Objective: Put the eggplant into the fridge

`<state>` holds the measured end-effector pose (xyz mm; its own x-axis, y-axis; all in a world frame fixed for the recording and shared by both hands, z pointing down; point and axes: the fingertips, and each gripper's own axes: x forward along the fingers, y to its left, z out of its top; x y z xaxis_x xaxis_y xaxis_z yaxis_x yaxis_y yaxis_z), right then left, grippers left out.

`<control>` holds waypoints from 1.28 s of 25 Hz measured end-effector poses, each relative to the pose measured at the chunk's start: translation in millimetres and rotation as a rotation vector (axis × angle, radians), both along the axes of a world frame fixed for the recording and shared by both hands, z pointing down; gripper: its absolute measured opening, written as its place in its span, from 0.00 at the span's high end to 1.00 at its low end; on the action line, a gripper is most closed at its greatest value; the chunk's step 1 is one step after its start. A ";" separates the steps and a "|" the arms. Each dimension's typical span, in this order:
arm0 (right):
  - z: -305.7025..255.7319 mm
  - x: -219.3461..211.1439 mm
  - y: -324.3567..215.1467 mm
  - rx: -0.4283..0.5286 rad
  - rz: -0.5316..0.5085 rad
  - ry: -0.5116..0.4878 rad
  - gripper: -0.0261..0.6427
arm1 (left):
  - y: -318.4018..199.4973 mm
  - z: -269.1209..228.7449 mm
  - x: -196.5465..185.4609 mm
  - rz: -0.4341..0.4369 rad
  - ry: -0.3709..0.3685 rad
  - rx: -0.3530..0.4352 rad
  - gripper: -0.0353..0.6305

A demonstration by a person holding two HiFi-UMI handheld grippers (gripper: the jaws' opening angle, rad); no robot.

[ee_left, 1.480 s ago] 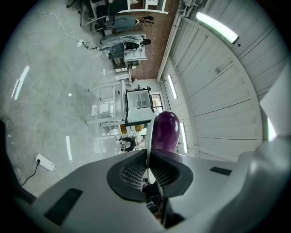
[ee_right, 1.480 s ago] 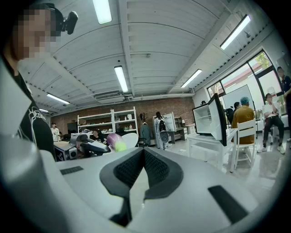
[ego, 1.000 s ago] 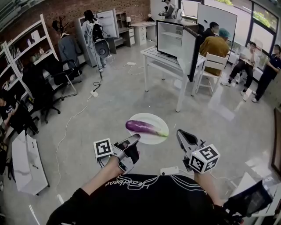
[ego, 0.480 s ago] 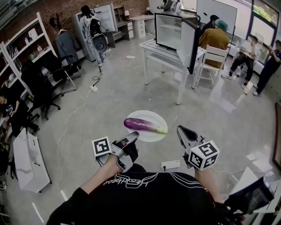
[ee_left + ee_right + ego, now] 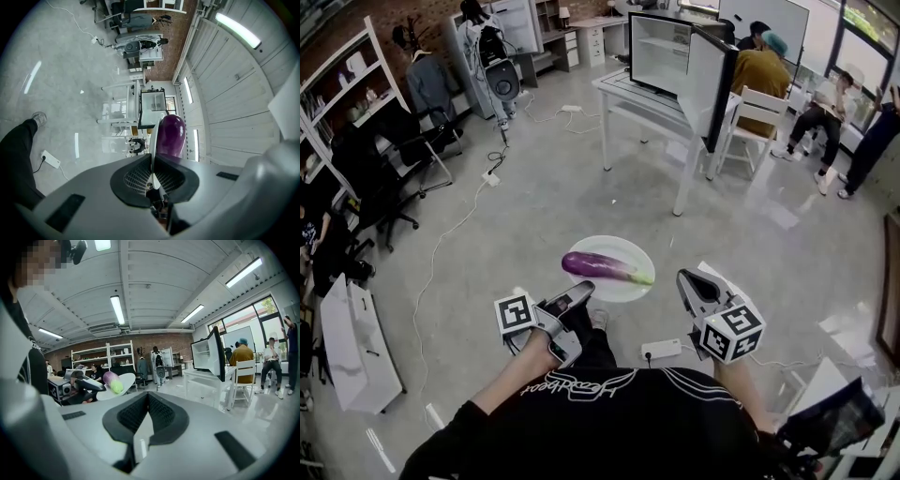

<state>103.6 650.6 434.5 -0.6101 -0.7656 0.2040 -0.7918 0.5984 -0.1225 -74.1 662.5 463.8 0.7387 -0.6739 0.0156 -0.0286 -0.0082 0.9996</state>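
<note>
A purple eggplant with a green stem end lies on a white plate. My left gripper is shut on the plate's near rim and holds it level above the floor. In the left gripper view the plate's rim runs edge-on between the pads of the left gripper, with the eggplant just beyond. My right gripper hangs beside the plate, shut and empty. The right gripper view shows the eggplant at its left. The small fridge stands on a white table ahead, door swung open.
A white chair and seated people are to the right of the table. Shelves and office chairs line the left side. Cables and a power strip lie on the floor near my feet.
The plate with the eggplant has stayed in the left gripper's hold. Both grippers have sunk a little. The fridge table sits higher in the head view, and a power strip has appeared below.
</note>
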 end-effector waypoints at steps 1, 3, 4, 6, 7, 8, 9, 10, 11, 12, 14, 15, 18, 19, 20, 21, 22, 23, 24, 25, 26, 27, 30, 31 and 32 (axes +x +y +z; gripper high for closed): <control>3.8 -1.6 -8.7 -0.010 0.004 0.002 0.95 | -9.3 4.2 -1.4 0.002 0.005 -0.009 0.91; 10.7 -4.7 -29.2 -0.030 0.007 0.004 0.95 | -31.1 11.1 -3.2 0.008 0.015 -0.025 0.91; 13.2 -5.5 -41.5 -0.039 0.009 0.004 0.95 | -44.4 13.3 -3.6 0.010 0.018 -0.031 0.91; 16.4 -5.9 -71.5 -0.053 0.011 0.003 0.95 | -76.9 15.1 -3.7 0.011 0.023 -0.036 0.91; 17.7 -6.7 -89.0 -0.060 0.010 0.004 0.95 | -95.3 15.2 -4.0 0.011 0.025 -0.038 0.91; 19.0 -8.8 -107.7 -0.069 0.009 0.005 0.95 | -114.4 15.2 -5.4 0.010 0.026 -0.039 0.91; 20.5 -12.5 -126.3 -0.080 0.006 0.005 0.95 | -133.2 15.4 -8.1 0.009 0.027 -0.043 0.91; 21.9 -17.3 -143.8 -0.091 0.003 0.005 0.95 | -150.8 16.0 -11.8 0.008 0.029 -0.049 0.91; 23.2 -22.6 -159.3 -0.100 0.000 0.005 0.95 | -166.3 17.0 -15.6 0.007 0.031 -0.055 0.91; 24.5 -27.6 -172.6 -0.105 -0.004 0.006 0.95 | -179.8 18.5 -18.8 0.007 0.032 -0.060 0.91; 29.0 -36.2 -197.5 -0.112 -0.012 0.012 0.95 | -206.0 23.2 -23.6 0.011 0.034 -0.065 0.91; 32.4 -40.6 -212.8 -0.119 -0.016 0.015 0.95 | -222.4 25.9 -26.5 0.013 0.033 -0.069 0.91; 41.8 -56.8 -269.6 -0.155 -0.025 0.018 0.95 | -283.7 29.2 -41.1 0.011 0.032 -0.079 0.91; 43.6 -62.1 -288.3 -0.167 -0.027 0.021 0.95 | -303.0 29.2 -46.2 0.011 0.033 -0.080 0.91; 44.3 -67.0 -306.4 -0.175 -0.029 0.025 0.95 | -320.7 30.2 -51.0 0.012 0.032 -0.084 0.91; 44.3 -71.8 -324.0 -0.180 -0.031 0.030 0.95 | -336.9 33.2 -56.0 0.013 0.027 -0.092 0.91; 44.1 -76.8 -340.8 -0.183 -0.035 0.033 0.95 | -351.9 37.7 -61.5 0.015 0.020 -0.106 0.91; 43.7 -82.2 -356.9 -0.184 -0.038 0.036 0.95 | -366.1 40.9 -67.1 0.015 0.012 -0.117 0.91; 43.3 -87.7 -372.2 -0.185 -0.040 0.037 0.95 | -380.3 40.9 -72.6 0.014 0.008 -0.119 0.91; 42.8 -93.3 -386.9 -0.185 -0.041 0.039 0.95 | -394.3 39.2 -78.1 0.011 0.008 -0.116 0.91; 42.2 -99.0 -400.7 -0.185 -0.042 0.041 0.95 | -407.9 36.9 -83.8 0.008 0.012 -0.110 0.91; 41.7 -105.1 -413.4 -0.185 -0.043 0.043 0.95 | -420.6 34.6 -89.8 0.003 0.015 -0.102 0.91; 42.3 -123.8 -440.8 -0.181 -0.053 0.044 0.95 | -450.9 28.9 -107.1 -0.012 0.021 -0.078 0.91; 42.4 -129.2 -447.2 -0.177 -0.058 0.045 0.95 | -458.4 27.6 -112.5 -0.018 0.018 -0.071 0.91; 42.3 -133.7 -453.2 -0.173 -0.063 0.046 0.95 | -464.9 27.0 -118.2 -0.024 0.013 -0.066 0.91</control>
